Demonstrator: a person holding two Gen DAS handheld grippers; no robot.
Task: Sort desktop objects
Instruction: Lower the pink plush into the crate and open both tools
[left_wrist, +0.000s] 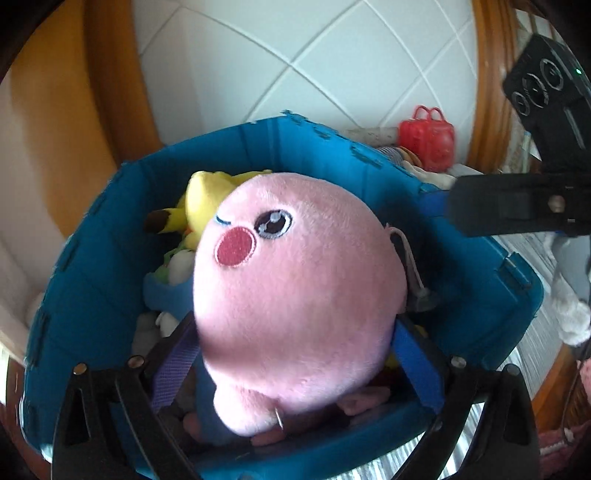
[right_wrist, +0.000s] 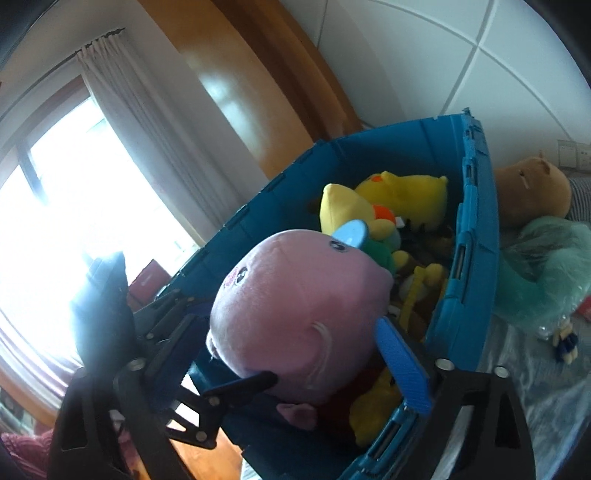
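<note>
Left wrist view: your left claw (left_wrist: 295, 354) is clenched on the pink plush (left_wrist: 295, 295), pads pressing both its sides, above the blue bin (left_wrist: 92, 277).

Right wrist view: your right claw (right_wrist: 314, 354) stands released; the plush (right_wrist: 295, 314) sits between its fingers (right_wrist: 402, 362), over the bin (right_wrist: 476, 258).

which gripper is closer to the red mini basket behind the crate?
Right. The right gripper reaches over the blue crate rim on the side nearest the red basket. The left gripper sits at the crate's near edge, around the pink plush.
</note>
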